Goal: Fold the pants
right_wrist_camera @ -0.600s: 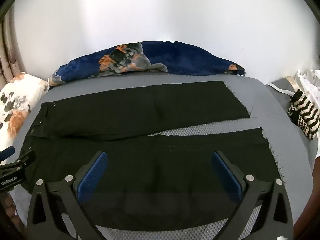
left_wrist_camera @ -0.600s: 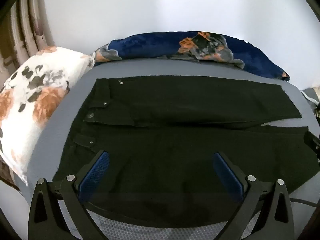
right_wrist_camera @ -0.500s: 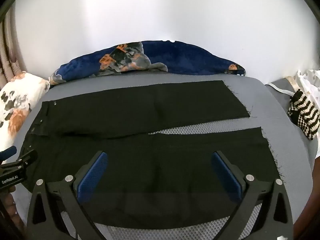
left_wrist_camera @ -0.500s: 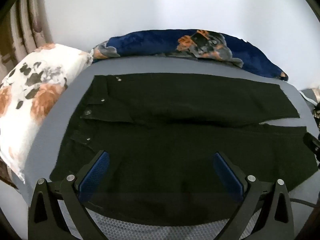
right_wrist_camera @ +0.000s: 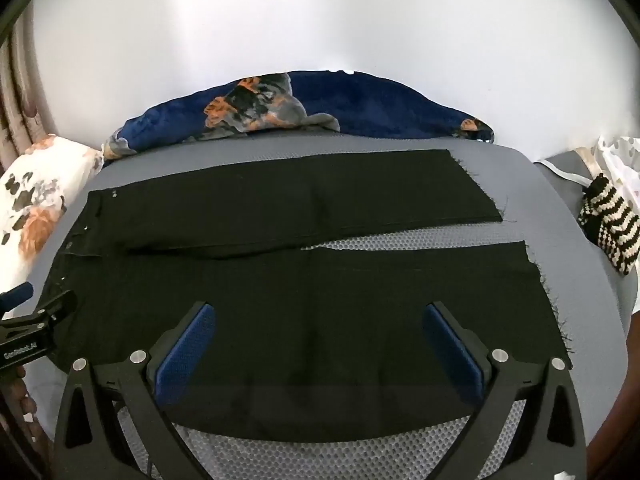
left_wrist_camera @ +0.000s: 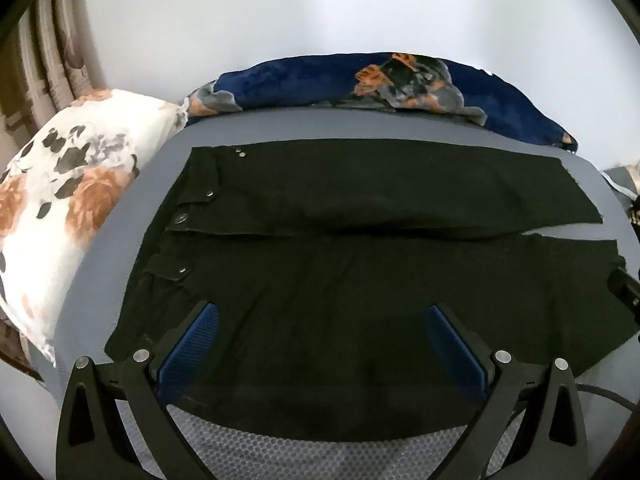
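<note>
Grippers first: left gripper (left_wrist_camera: 320, 336) and right gripper (right_wrist_camera: 320, 336) spread wide, gripping nothing, poised over near leg. Pants (right_wrist_camera: 280, 280) flat across grey bed (right_wrist_camera: 580, 240), waistband left. Best pinching near edge, lifting evenly onto far leg. Beyond, blue blanket (right_wrist_camera: 360, 116).

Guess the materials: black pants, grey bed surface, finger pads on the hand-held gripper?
Black pants: woven cotton or denim by the look; matte, frayed threads at the hems, metal snaps at the waist.
Grey bed surface: textured fabric with a honeycomb mesh pattern, probably synthetic.
Pads of the right hand-held gripper: blue, finely dimpled, likely rubber or silicone, on black rigid fingers, plastic or metal unclear.
</note>
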A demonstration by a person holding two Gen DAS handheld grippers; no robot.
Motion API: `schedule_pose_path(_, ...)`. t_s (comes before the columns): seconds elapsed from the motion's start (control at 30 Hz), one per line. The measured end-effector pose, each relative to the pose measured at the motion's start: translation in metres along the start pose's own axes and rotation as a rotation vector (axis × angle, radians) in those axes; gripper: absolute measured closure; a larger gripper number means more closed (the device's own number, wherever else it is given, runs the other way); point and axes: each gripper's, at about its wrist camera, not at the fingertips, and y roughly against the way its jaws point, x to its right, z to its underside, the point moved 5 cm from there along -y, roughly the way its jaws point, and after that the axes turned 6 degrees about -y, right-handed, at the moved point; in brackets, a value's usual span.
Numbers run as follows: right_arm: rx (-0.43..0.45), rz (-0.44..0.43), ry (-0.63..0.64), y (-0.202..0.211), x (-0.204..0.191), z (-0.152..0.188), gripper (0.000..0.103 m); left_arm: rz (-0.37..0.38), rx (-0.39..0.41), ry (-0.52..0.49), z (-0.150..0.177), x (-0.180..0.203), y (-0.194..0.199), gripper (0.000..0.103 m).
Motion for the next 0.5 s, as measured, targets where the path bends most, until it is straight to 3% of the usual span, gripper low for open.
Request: schedule_pose_path(0.5,-0.011,-0.001,-0.01,0.0007,0.0016,-0.0059,0.0,-0.006,-0.007,-0.033,0.002,0.0019,0.0065,0.0)
